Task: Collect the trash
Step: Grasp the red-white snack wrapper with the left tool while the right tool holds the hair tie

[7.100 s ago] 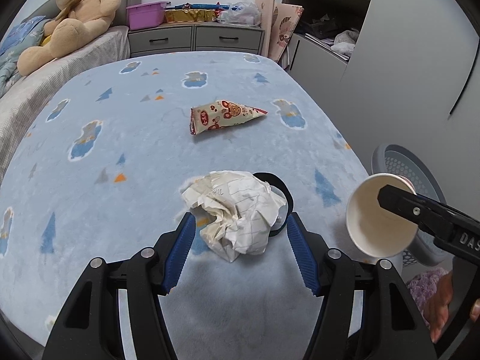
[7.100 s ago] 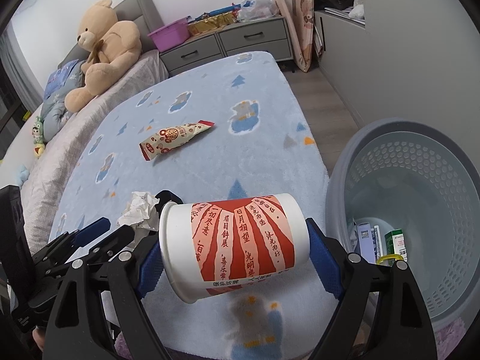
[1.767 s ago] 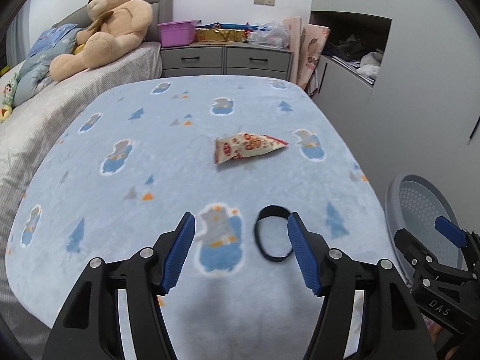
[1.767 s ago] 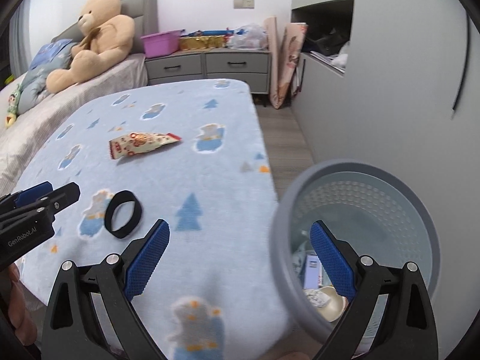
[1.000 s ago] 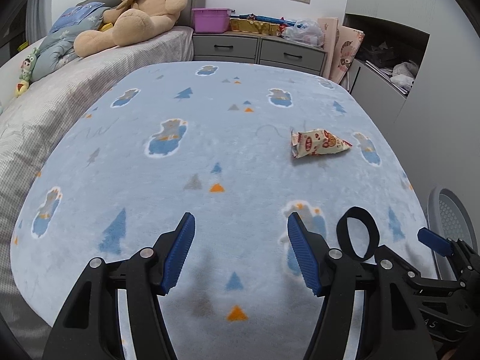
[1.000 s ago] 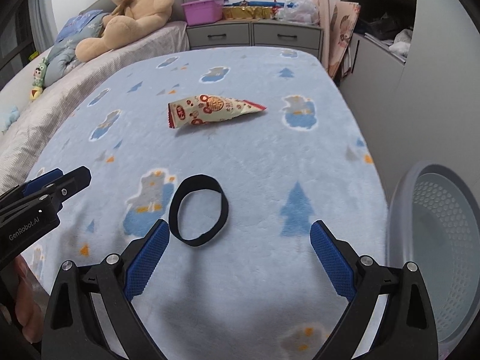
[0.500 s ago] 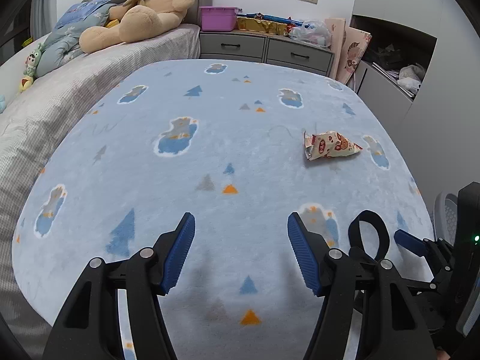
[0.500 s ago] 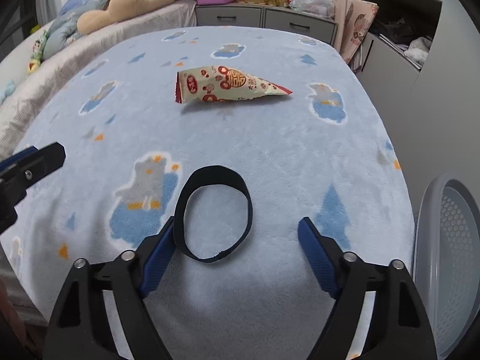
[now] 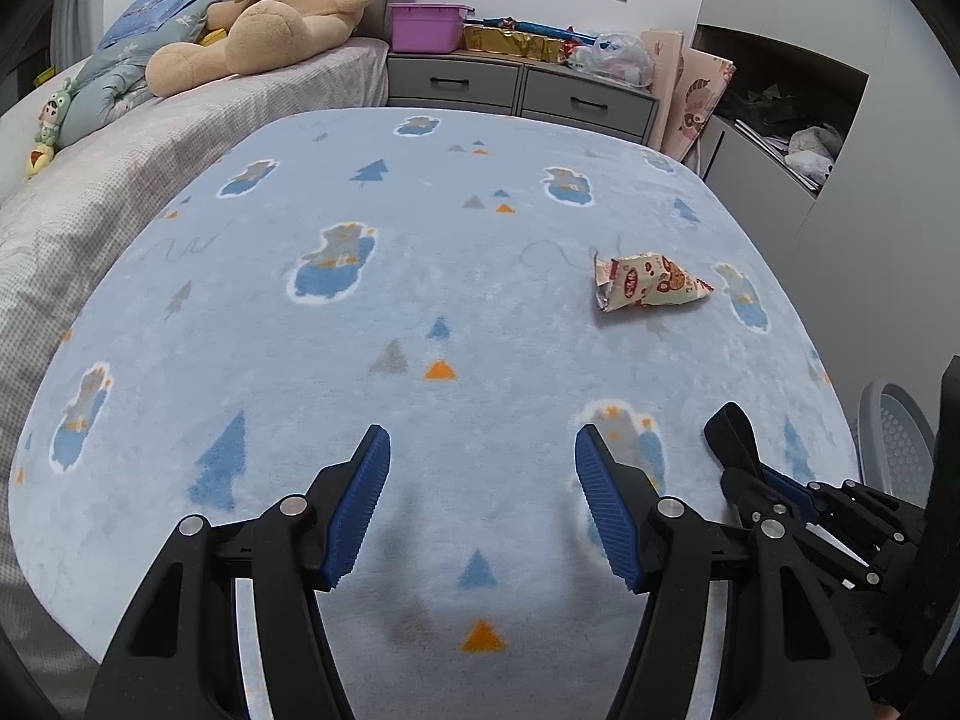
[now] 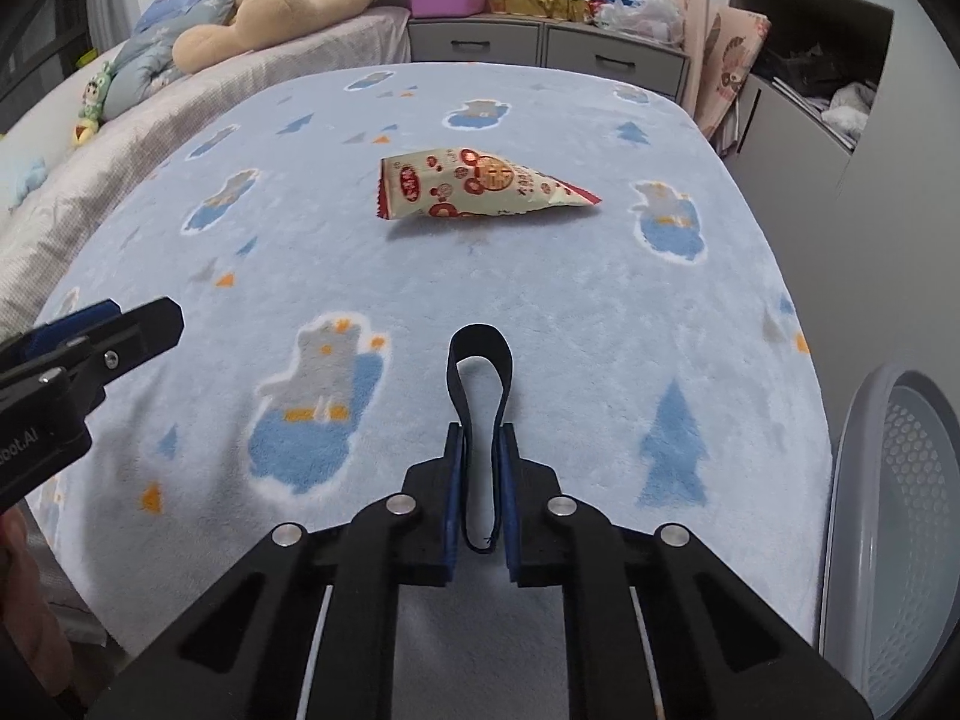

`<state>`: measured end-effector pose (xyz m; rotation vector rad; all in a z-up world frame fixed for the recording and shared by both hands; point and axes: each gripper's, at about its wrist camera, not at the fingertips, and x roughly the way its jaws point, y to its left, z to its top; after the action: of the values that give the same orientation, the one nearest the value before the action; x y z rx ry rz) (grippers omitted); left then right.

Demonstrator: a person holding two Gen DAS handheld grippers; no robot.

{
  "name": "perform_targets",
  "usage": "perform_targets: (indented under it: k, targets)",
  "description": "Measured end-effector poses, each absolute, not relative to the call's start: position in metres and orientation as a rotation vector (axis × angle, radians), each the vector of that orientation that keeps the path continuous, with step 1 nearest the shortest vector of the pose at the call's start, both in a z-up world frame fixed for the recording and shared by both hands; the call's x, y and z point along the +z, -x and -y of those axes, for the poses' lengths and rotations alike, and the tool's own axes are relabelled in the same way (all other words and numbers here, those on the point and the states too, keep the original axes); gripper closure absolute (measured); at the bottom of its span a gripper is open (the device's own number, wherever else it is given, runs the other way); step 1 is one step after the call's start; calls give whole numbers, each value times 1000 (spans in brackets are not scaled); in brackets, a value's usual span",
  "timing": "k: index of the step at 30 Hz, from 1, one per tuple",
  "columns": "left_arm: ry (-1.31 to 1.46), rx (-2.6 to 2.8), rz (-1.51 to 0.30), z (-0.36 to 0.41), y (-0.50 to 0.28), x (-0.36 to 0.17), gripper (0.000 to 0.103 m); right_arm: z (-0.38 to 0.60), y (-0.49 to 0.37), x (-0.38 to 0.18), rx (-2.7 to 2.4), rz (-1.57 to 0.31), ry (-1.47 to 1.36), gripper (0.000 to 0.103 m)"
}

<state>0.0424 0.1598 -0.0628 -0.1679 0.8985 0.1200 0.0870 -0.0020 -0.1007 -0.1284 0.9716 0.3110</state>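
A black elastic band (image 10: 480, 348) is pinched flat into a narrow loop by my right gripper (image 10: 480, 438), whose jaws are closing tight on it; the loop sticks out past the fingertips just over the blue blanket (image 10: 600, 312). In the left wrist view the band (image 9: 729, 432) and the right gripper (image 9: 750, 474) show at the lower right. A crumpled red-and-cream snack wrapper (image 10: 480, 186) lies further back on the blanket, also visible as the wrapper (image 9: 648, 288). My left gripper (image 9: 480, 468) hovers open over the blanket's near part, with nothing between its fingers.
A grey perforated bin (image 10: 888, 510) stands off the blanket's right edge, its rim (image 9: 894, 438) visible beside my right gripper. A teddy bear (image 9: 270, 6) and bedding lie at the back left. Grey drawers (image 9: 516, 90) with clutter line the far wall, with cupboards to the right.
My right gripper's jaws have shut from wide apart onto the black band, squeezing the round ring into a narrow loop. The left gripper has stayed where it was.
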Motion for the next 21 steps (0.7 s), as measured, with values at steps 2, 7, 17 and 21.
perform_targets:
  k: [2,7,17,21]
  targets:
    - [162,106,-901,-155,-45,-63,41,11,-87,-98,303,-971,97,92]
    - [138,55,-901,-140,-58,-61,41,34,-88,-90,269,-961,47,92]
    - [-2,-96,-890,-105,-111,-53,41,73,-94,-79,216,-955,-26,92]
    - [-86,-136,-881,-99,-139,-58,41,82,-98,-81,203,-961,-38,92]
